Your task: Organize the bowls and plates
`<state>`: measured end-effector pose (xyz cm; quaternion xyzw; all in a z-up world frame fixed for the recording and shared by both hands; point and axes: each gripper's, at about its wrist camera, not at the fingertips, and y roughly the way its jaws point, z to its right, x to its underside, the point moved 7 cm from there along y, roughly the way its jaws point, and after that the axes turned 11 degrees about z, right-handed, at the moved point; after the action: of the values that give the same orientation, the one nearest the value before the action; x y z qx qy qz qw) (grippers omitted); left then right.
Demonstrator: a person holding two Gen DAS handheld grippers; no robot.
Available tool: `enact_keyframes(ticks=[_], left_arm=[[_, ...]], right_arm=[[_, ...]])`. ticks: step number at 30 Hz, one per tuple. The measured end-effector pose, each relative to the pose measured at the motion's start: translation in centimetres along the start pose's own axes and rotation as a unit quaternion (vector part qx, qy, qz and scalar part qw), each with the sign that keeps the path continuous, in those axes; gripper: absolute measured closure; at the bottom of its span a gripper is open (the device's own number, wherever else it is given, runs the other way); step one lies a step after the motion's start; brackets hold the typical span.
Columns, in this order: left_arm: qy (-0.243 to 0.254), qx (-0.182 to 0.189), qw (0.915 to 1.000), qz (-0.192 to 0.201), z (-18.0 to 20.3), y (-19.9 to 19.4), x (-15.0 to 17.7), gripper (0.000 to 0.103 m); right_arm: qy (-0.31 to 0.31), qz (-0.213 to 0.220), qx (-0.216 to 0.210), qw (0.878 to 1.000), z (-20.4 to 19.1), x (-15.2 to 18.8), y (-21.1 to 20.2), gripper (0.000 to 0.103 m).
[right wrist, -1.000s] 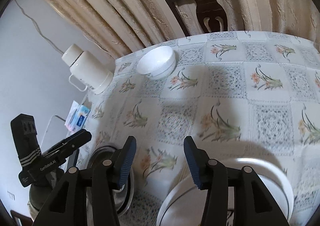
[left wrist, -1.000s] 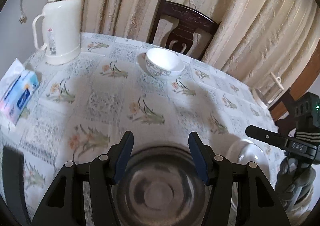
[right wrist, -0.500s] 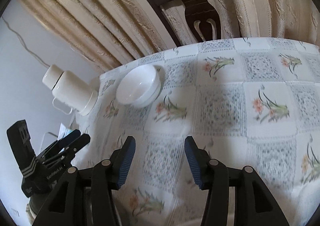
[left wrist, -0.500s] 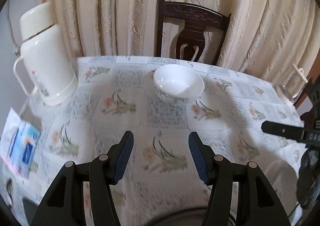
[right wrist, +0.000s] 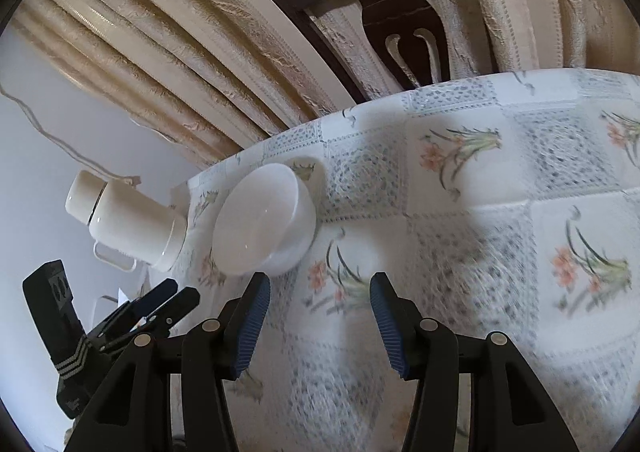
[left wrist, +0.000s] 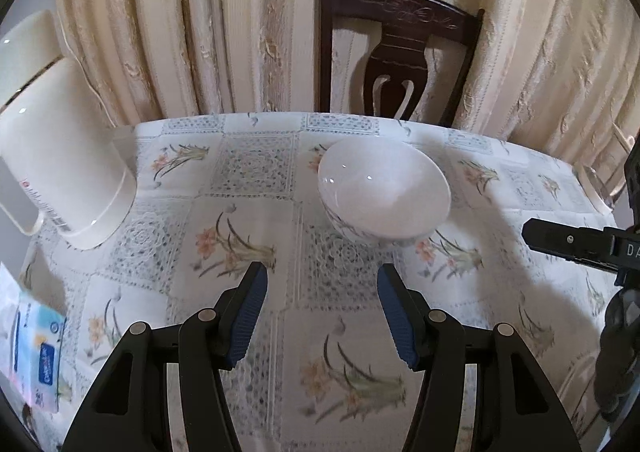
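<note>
A white bowl (left wrist: 384, 198) with a patterned outside stands upright on the floral tablecloth (left wrist: 248, 212), near the far edge. My left gripper (left wrist: 320, 280) is open and empty, a short way in front of the bowl and slightly left of it. The right gripper (left wrist: 560, 240) reaches in from the right edge of the left wrist view. In the right wrist view the same bowl (right wrist: 262, 228) lies up and to the left of my open, empty right gripper (right wrist: 318, 288), with the left gripper (right wrist: 160, 304) at the lower left. No plates or metal bowl are in view.
A cream thermos jug (left wrist: 60, 156) stands at the left of the table, seen also as the thermos jug (right wrist: 128, 224). A tissue pack (left wrist: 32, 364) lies at the near left. A dark wooden chair (left wrist: 400, 60) stands behind the table against beige curtains (left wrist: 200, 32).
Both grippers have moved forward across the table toward the white bowl. The metal bowl and the white plate that lay under them have dropped out of view. Both stayed open.
</note>
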<state>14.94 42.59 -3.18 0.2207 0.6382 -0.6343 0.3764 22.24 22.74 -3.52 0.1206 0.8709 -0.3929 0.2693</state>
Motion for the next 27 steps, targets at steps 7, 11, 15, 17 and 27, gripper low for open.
enact_keyframes(ticks=[7,11,15,17,27], left_arm=[[-0.021,0.013,0.9996,-0.014,0.1,3.1,-1.3,0.045],[-0.049,0.039,0.9978,-0.025,0.1,5.0,-2.0,0.045],[-0.071,0.050,0.9956,-0.033,0.0,6.8,-2.7,0.045],[-0.077,0.053,0.9949,-0.038,0.1,7.6,-2.8,0.045],[-0.088,0.067,0.9920,-0.061,-0.2,10.1,-2.2,0.073]], right_arm=[[0.004,-0.012,0.000,1.000,-0.2,-0.6,3.1,0.048],[0.004,-0.019,0.003,1.000,-0.1,-0.7,4.4,0.048],[0.009,-0.016,-0.002,1.000,0.0,-1.2,4.9,0.047],[0.012,-0.016,-0.004,1.000,-0.1,-1.5,5.2,0.047],[0.002,-0.042,-0.030,0.999,-1.8,-1.1,7.6,0.059]])
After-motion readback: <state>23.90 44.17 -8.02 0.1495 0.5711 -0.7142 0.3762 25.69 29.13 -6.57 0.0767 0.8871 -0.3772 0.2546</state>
